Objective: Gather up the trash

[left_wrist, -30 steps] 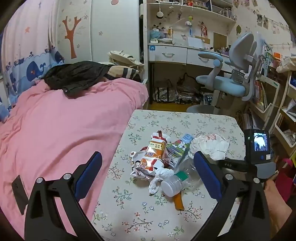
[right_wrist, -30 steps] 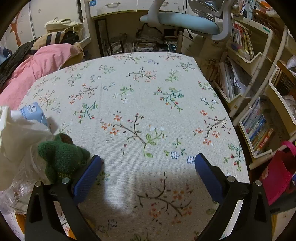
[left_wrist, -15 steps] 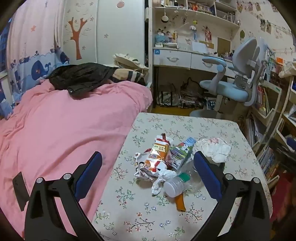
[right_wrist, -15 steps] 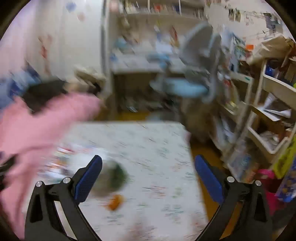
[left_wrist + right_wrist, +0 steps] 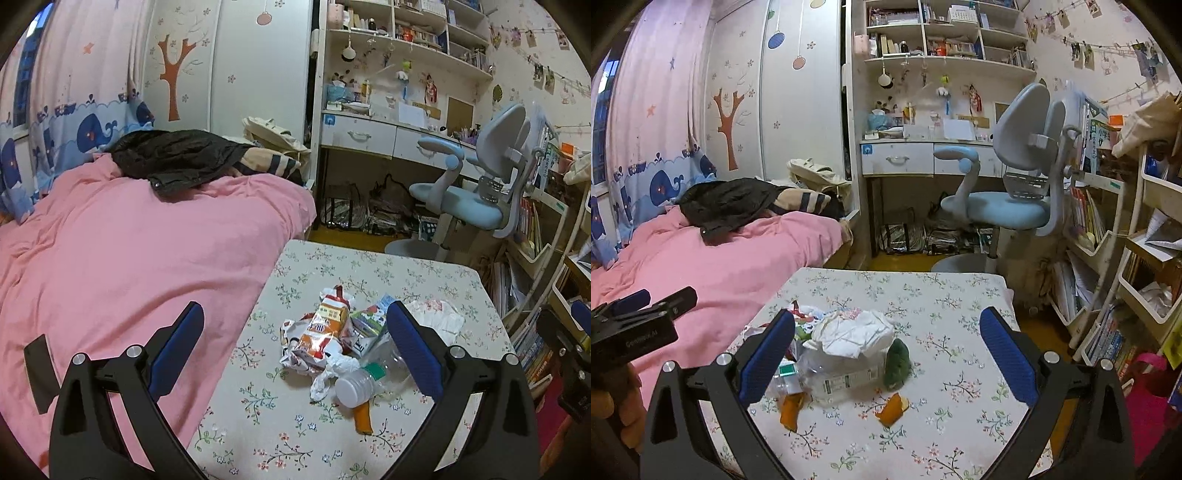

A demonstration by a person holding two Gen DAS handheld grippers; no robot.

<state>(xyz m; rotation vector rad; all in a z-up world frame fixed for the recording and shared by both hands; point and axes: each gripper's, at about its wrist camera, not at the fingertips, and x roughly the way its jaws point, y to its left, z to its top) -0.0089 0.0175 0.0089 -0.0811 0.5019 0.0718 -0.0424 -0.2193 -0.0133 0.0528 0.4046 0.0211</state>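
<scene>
A heap of trash lies on the floral-clothed table (image 5: 306, 439) (image 5: 945, 302). It holds an orange drink carton (image 5: 325, 325), a green-and-white carton (image 5: 367, 325), a clear plastic bottle (image 5: 373, 376) (image 5: 842, 373) with a white cap, crumpled white paper (image 5: 437, 319) (image 5: 853, 332), a green fuzzy lump (image 5: 897, 363) and orange peel pieces (image 5: 892, 406) (image 5: 362, 417). My left gripper (image 5: 295, 347) hangs open above the table's left side, nothing between its fingers. My right gripper (image 5: 886, 350) is open too, raised over the heap. The left gripper's body (image 5: 635, 328) shows at the right wrist view's left edge.
A pink-covered bed (image 5: 122, 258) lies along the table's left side. A blue desk chair (image 5: 1012, 192) and a white desk (image 5: 923, 158) stand behind. Shelves of books (image 5: 1108, 236) line the right, with a pink bin (image 5: 1148, 391) on the floor by the table.
Both grippers have risen and pulled back from the table. The right one swung up from looking down at the cloth to looking across the room. Both stayed open.
</scene>
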